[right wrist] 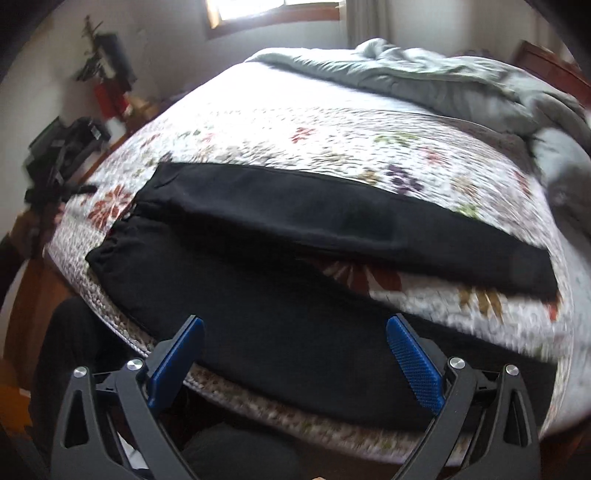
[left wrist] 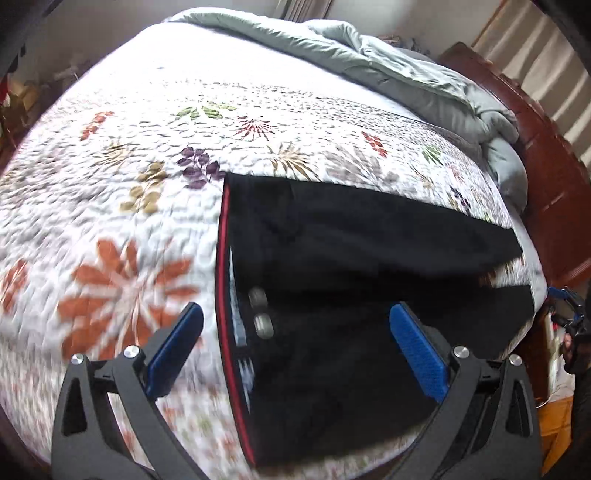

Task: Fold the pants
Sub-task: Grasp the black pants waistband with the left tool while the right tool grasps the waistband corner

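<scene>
Black pants [left wrist: 351,258] lie flat on a floral quilt [left wrist: 147,155], waistband with a red edge [left wrist: 221,280] and two drawstring tips [left wrist: 260,310] towards the left. My left gripper [left wrist: 295,347] is open and empty, hovering over the waistband end. In the right wrist view the pants [right wrist: 295,295] lie spread with both legs apart, one leg [right wrist: 351,218] farther, one nearer. My right gripper [right wrist: 295,354] is open and empty above the near leg by the bed's front edge. The left gripper also shows at the far left [right wrist: 59,166].
A rumpled grey-green duvet [left wrist: 388,62] is bunched at the far end of the bed. A wooden headboard [left wrist: 546,177] stands at the right. The bed's front edge [right wrist: 258,410] is close below my right gripper. A window [right wrist: 273,11] is behind.
</scene>
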`<state>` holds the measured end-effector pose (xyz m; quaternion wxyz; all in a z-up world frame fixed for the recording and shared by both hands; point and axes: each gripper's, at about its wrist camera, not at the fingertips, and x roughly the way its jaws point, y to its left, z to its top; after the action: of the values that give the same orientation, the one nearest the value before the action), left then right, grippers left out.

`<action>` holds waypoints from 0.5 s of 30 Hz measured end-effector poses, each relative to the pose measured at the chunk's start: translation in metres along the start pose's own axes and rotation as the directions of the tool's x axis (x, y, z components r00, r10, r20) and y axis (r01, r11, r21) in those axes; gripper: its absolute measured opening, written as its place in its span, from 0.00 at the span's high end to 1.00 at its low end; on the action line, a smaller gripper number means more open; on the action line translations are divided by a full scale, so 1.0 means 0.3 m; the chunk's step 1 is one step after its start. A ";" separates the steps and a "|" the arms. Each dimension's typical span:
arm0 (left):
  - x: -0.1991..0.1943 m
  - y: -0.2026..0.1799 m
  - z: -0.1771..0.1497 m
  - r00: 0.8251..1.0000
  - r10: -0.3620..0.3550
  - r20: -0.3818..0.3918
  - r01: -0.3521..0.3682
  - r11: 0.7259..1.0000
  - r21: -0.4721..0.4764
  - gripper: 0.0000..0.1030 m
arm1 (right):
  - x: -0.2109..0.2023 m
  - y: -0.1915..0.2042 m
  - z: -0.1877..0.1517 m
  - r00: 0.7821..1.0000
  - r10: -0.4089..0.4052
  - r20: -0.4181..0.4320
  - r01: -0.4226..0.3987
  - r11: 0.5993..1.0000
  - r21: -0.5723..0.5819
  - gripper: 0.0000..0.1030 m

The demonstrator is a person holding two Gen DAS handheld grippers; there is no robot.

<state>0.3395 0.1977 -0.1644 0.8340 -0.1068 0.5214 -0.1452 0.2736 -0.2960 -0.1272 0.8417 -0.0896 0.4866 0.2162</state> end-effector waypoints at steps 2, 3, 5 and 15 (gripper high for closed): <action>0.068 0.057 0.093 0.999 -0.043 -0.029 0.041 0.998 -0.048 0.03 | 0.098 -0.011 0.128 0.998 0.010 -0.060 -0.014 0.998 -0.068 0.05; 0.098 0.082 0.127 0.998 -0.041 -0.041 0.038 0.997 -0.065 0.03 | 0.133 -0.015 0.172 0.997 0.013 -0.076 -0.019 0.997 -0.081 0.05; 0.168 0.116 0.206 0.997 -0.022 -0.068 0.017 0.998 -0.068 0.03 | 0.235 -0.029 0.286 0.991 0.032 -0.129 -0.048 0.991 -0.124 0.07; 0.501 0.235 0.384 0.970 -0.099 -0.222 0.082 0.993 -0.082 0.04 | 0.641 -0.112 0.551 0.922 0.062 -0.381 -0.151 0.967 -0.206 0.47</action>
<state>0.5148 0.2135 -0.2639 0.7574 -0.1435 0.6123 -0.1754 0.5010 -0.2130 -0.2097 0.7049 -0.1997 0.6127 0.2963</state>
